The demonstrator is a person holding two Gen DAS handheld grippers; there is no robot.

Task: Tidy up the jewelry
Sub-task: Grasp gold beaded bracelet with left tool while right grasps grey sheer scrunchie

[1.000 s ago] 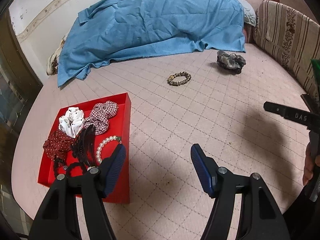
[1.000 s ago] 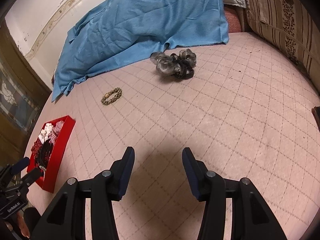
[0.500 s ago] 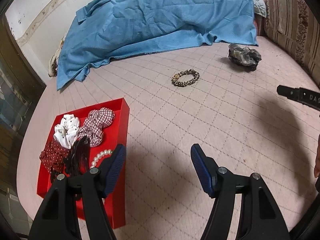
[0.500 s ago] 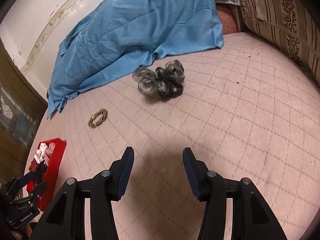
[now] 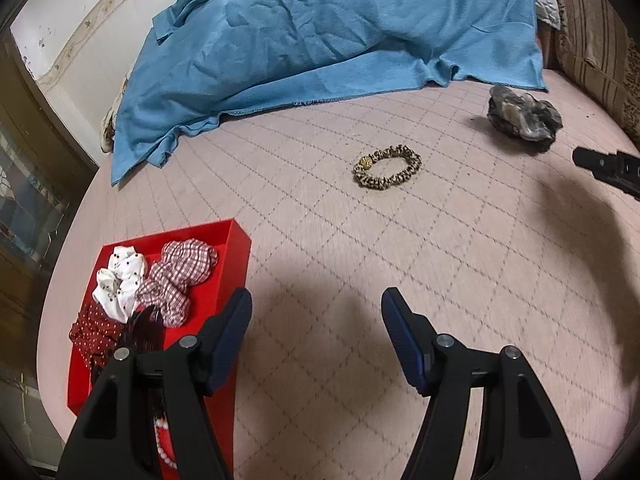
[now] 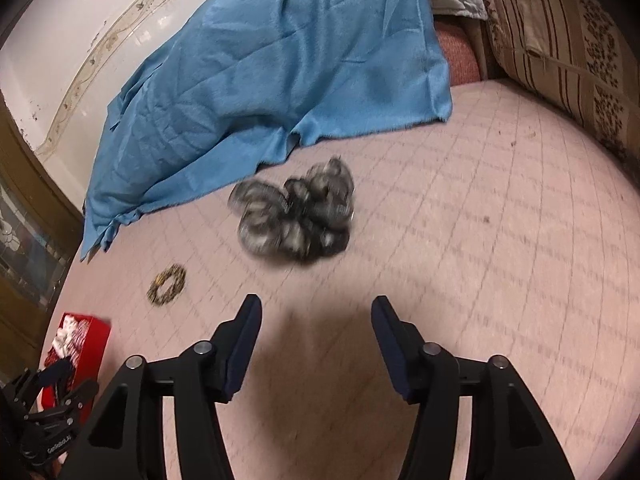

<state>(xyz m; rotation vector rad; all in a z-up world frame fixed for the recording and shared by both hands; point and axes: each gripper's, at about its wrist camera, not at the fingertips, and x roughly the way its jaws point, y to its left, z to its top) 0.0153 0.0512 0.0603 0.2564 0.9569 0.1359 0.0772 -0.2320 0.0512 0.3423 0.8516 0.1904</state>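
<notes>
Change since a second ago: both grippers have travelled forward over the bed; the grey-black scrunchie (image 6: pixel 294 216) now looms larger and nearer in the right wrist view, and the leopard-print scrunchie (image 5: pixel 387 167) sits nearer in the left wrist view.
Right gripper (image 6: pixel 316 320): jaws parting at this moment, nothing between them; it hangs above the bare pink quilt (image 6: pixel 460 240), with the grey-black scrunchie just ahead of the fingertips, blurred.
Left gripper (image 5: pixel 316 312): jaws apart and empty, over the quilt; its left finger overlaps the near right corner of the red tray (image 5: pixel 236 248).
Red tray: lies at the left edge of the bed and holds a white dotted scrunchie (image 5: pixel 120 280), a red-checked scrunchie (image 5: pixel 182 276), a dark red dotted scrunchie (image 5: pixel 94 332), a dark hair claw (image 5: pixel 142 328) and a pearl strand (image 5: pixel 164 440) partly hidden behind the gripper.
Leopard-print scrunchie: flat on the quilt, ahead of the left gripper, well apart from the tray.
Grey-black scrunchie: on the quilt, right of the leopard-print one, near the hem of the blue blanket (image 5: pixel 320 32).
Blue blanket: heaped across the far side of the bed.
Striped cushion (image 6: pixel 560 32): along the right edge.
</notes>
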